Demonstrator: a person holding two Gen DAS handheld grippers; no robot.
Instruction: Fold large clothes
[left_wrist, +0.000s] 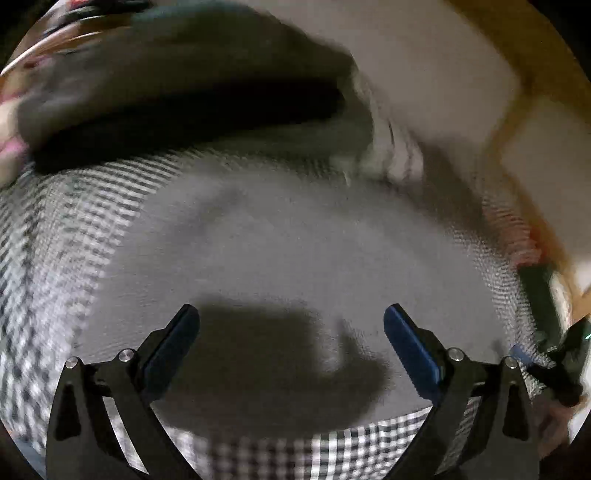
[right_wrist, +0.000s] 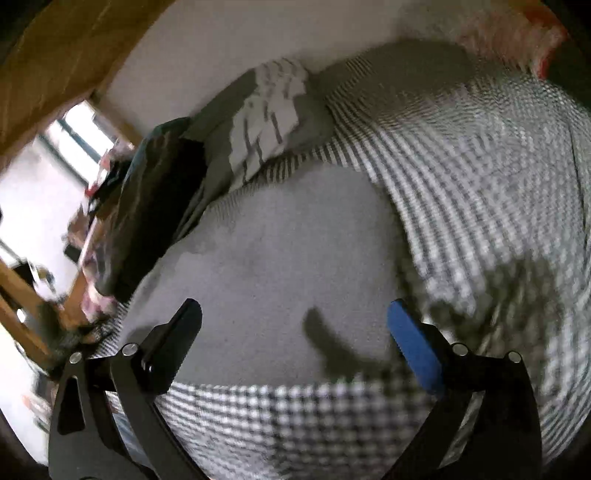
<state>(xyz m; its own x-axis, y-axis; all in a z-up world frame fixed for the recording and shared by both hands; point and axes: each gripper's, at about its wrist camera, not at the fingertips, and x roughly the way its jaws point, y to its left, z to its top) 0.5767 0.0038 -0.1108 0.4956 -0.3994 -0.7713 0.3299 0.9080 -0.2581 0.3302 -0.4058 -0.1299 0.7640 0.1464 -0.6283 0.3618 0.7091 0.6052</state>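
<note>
A large light grey garment lies spread flat on a black-and-white checked bedcover. My left gripper is open and empty, hovering over the garment's near part and casting a dark shadow on it. In the right wrist view the same grey garment lies on the checked cover. My right gripper is open and empty above the garment's near edge. Both views are motion-blurred.
A dark folded pile lies beyond the garment, also in the right wrist view. A grey and white patterned pillow rests against the white wall. Wooden furniture and a bright window stand at the left.
</note>
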